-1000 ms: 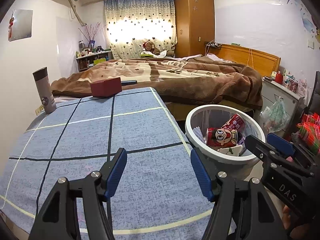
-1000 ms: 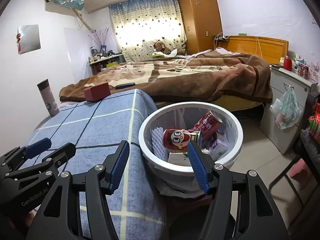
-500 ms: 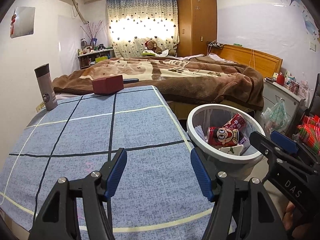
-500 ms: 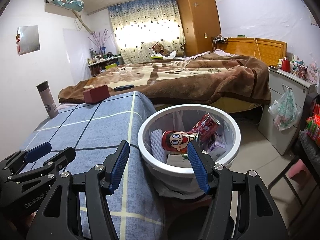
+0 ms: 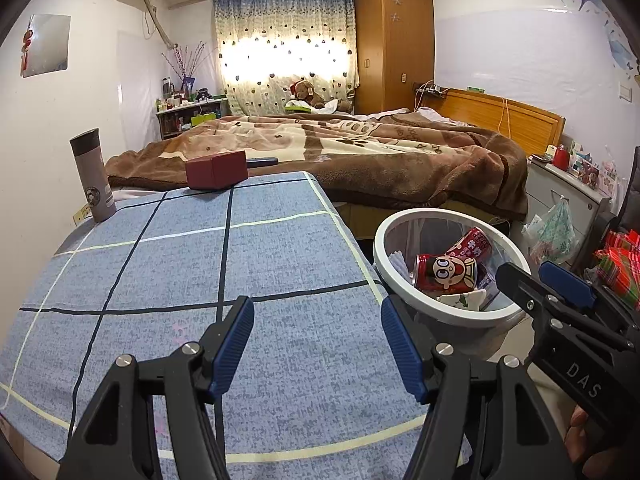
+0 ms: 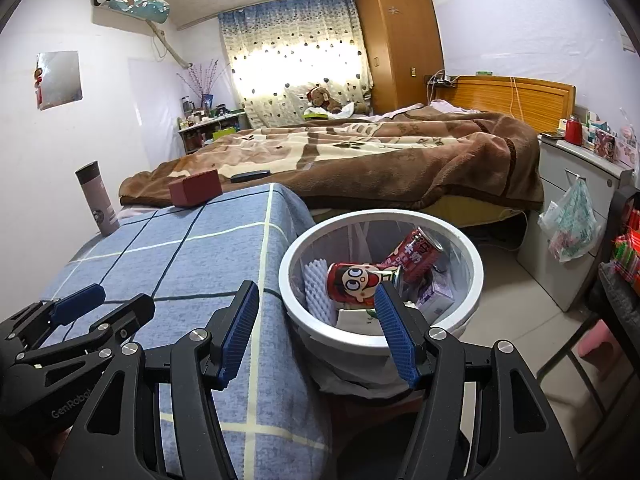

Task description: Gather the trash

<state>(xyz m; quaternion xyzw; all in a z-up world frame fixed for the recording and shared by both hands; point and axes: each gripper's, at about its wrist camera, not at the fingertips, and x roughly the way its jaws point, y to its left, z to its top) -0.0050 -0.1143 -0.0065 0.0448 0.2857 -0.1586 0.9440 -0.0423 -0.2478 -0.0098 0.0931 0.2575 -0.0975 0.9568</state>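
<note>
Both tongs, left [image 5: 316,344] and right [image 6: 316,332], gaped wide and held nothing. Cans [image 6: 356,282] lay in the bin [image 6: 472,256] beside the tabletop's [image 5: 240,264] right edge. Probably finished; a last scan of the far corners would serve well.

A table covered by a blue cloth with dark and pale grid lines [image 5: 280,248] is seen in both views. At its far edge a dark red rectangular box [image 5: 216,175] is set, and at the far left corner a grey cylindrical flask with a dark cap [image 5: 92,176] is stood upright, well apart from the box.
</note>
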